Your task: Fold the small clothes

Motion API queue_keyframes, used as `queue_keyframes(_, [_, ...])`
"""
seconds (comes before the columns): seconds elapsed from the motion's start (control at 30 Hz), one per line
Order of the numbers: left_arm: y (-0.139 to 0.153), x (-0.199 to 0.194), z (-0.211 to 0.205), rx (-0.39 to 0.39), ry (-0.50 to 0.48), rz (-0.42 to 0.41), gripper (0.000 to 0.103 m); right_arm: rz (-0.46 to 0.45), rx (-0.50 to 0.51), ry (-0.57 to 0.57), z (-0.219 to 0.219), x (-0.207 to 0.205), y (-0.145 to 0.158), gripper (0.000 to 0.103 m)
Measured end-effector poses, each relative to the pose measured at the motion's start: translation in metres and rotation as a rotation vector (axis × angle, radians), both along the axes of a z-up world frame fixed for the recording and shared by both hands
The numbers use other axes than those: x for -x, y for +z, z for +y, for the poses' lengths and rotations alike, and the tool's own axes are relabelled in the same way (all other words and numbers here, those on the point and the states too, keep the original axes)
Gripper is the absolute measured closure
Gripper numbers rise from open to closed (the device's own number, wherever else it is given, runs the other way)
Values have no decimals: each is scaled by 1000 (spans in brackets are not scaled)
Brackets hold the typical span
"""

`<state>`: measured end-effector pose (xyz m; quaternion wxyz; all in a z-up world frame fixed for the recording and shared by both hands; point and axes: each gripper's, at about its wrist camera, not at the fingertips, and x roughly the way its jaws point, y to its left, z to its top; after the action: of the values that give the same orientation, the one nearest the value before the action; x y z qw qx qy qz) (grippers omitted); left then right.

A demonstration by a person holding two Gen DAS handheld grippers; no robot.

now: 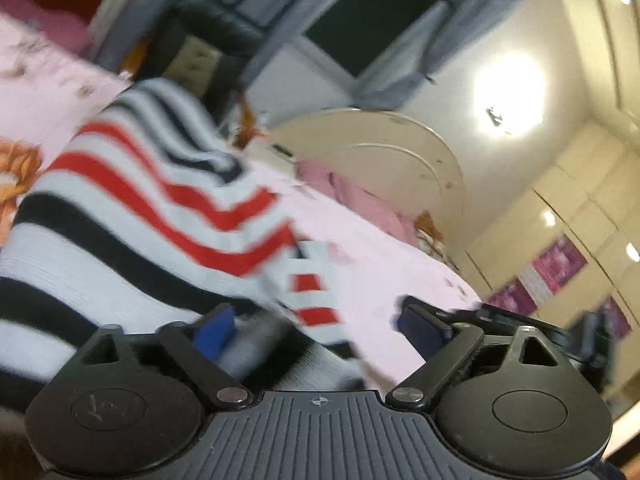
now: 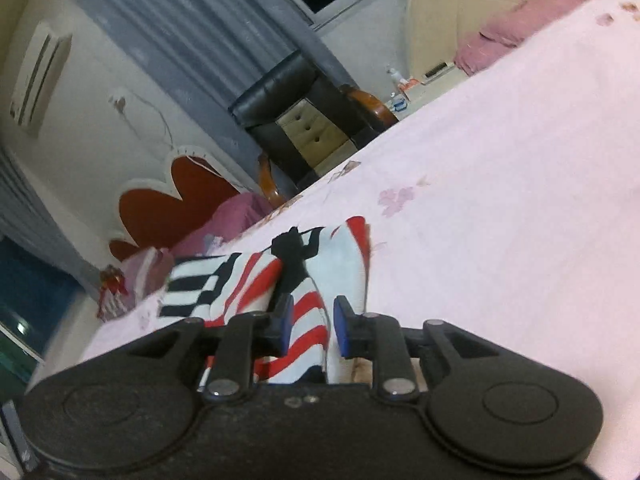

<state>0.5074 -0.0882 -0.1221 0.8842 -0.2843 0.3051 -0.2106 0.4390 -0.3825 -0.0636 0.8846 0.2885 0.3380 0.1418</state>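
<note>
left gripper (image 1: 316,328) fingers apart over sweater (image 1: 132,216) | right gripper (image 2: 308,326) apart, straddling its edge | bed (image 2: 500,200) supports my fold

Left gripper (image 1: 320,326) and right gripper (image 2: 310,326): matte black bodies with twin round housings, triangular cut-outs, silver pivot screws, blue fingertip pads (image 1: 214,326); ribbed central plate with a small crosshair mark on the left unit.
</note>
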Motion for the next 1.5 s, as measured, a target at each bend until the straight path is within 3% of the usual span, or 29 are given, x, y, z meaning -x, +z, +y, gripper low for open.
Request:
queue_keyframes(0.1, [29,21,21,18,18,-79,13,31,-72,21,-4,-1,-3,76])
queue_keyframes(0.13, [36,26,39,13,66,-94,17,48,-96,42,0,-2,-4,69])
queue_keyframes(0.23, [48,32,89,-142,212,-116,24,101,-154,128,17,-8,-7,48])
queue_keyframes(0.37, [34,19,129,-324,281,-5,24,169,-171,181,43,-14,-9,48])
queue_keyframes(0.43, [24,21,134,-364,276,32,24,190,-143,172,57,-15,-7,51])
queue_keyframes(0.53, [8,26,118,-399,241,65,24,147,-108,194,73,-10,6,51])
queue_keyframes(0.6, [1,22,112,-403,221,62,24,156,-82,237,90,-13,12,52])
queue_keyframes(0.67, [-4,21,106,-376,212,66,24,186,26,268,111,-16,13,53])
queue_keyframes(0.7, [-6,21,106,-367,208,68,24,196,75,281,120,-17,12,57])
queue_keyframes(0.73, [-8,19,106,-366,201,68,24,199,104,295,126,-17,10,79])
queue_keyframes(0.77, [-9,21,102,-365,189,66,24,189,129,301,130,-14,8,86])
queue_keyframes(0.9, [-12,22,96,-393,124,59,24,115,289,260,124,8,-1,91])
queue_keyframes(0.97, [-16,21,92,-421,100,61,24,167,253,225,107,13,-20,96])
queue_keyframes(1.1, [-6,22,99,-407,95,37,24,176,181,196,94,18,-11,93])
queue_keyframes(1.2, [4,22,114,-362,112,-11,24,113,135,135,81,20,8,78])
queue_keyframes(1.23, [6,20,119,-351,124,-12,24,109,116,124,79,17,9,78])
queue_keyframes(1.37, [3,9,133,-332,156,15,24,168,48,119,77,-1,0,67])
queue_keyframes(1.43, [-2,4,134,-335,152,48,24,218,20,123,84,-9,-11,56])
queue_keyframes(1.5, [-9,2,135,-323,148,64,24,277,-53,130,85,-14,-23,55])
